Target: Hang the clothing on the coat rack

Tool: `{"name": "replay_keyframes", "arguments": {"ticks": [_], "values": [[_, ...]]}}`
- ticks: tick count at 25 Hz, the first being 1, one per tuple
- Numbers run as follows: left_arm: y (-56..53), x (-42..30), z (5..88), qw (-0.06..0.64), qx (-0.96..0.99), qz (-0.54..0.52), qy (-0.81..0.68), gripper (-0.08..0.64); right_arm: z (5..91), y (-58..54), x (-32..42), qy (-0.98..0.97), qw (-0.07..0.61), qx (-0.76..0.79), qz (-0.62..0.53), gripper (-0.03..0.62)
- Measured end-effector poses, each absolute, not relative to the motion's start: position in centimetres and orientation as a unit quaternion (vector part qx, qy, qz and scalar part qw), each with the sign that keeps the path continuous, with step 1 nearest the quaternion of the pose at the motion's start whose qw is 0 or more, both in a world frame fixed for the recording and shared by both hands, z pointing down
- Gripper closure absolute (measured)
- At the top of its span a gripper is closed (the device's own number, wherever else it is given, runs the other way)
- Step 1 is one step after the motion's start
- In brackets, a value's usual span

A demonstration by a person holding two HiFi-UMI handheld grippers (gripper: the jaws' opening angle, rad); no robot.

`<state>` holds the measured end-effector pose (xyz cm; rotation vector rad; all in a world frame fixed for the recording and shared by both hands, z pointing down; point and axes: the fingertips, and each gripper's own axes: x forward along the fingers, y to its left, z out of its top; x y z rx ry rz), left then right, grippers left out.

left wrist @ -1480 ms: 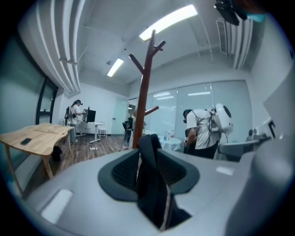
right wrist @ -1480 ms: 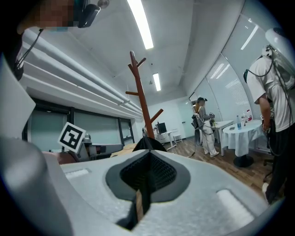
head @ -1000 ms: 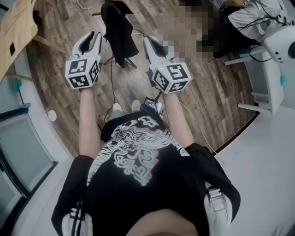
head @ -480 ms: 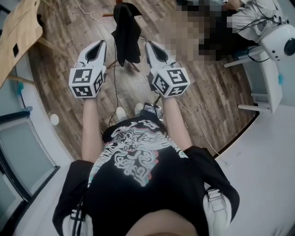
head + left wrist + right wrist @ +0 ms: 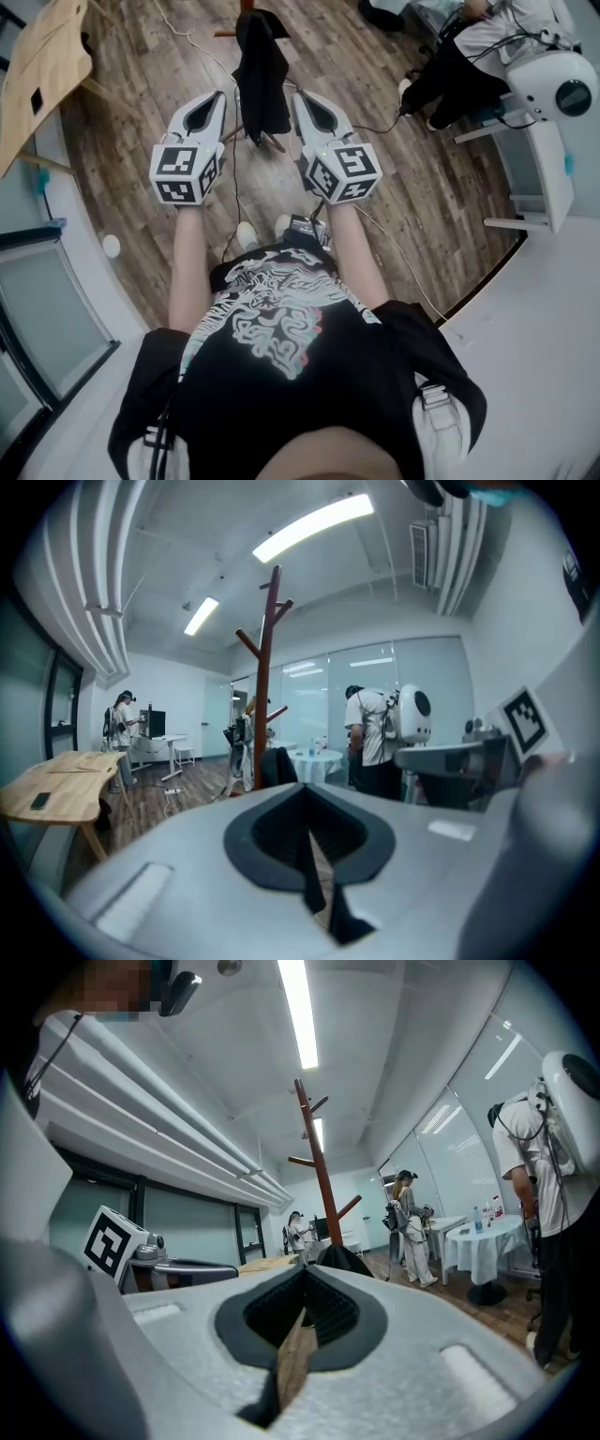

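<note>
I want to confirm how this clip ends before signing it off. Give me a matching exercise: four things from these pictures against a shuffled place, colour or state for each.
Things:
1. black garment
2. left gripper
3. wooden table
4. coat rack

Descriptions:
A. reddish-brown, standing upright
B. shut, nothing between the jaws
C. hanging on the rack
D. light-coloured, at the head view's upper left

Pairs: 1-C; 2-B; 3-D; 4-A

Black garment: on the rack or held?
On the rack: black garment drapes from the coat rack; left gripper and right gripper shut, empty, apart from it.
</note>
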<state>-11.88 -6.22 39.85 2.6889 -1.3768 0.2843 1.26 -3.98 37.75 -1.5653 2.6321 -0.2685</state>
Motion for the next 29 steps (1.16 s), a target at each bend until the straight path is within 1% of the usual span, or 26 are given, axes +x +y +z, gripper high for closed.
{"name": "replay_keyframes", "arguments": {"ticks": [10,29], "values": [[-5.7,-12.8,40.3,0.055,0.88,0.1,-0.461,0.571,37.9,-3.5,0.5,0.863,0.027,-0.498,-0.082,0.594],[-6.4,-10.9,41.3,0.08,0.884,0.092,-0.451,0.571,38.0,-3.8,2.1,0.866,0.025,-0.492,-0.081,0.594]]}}
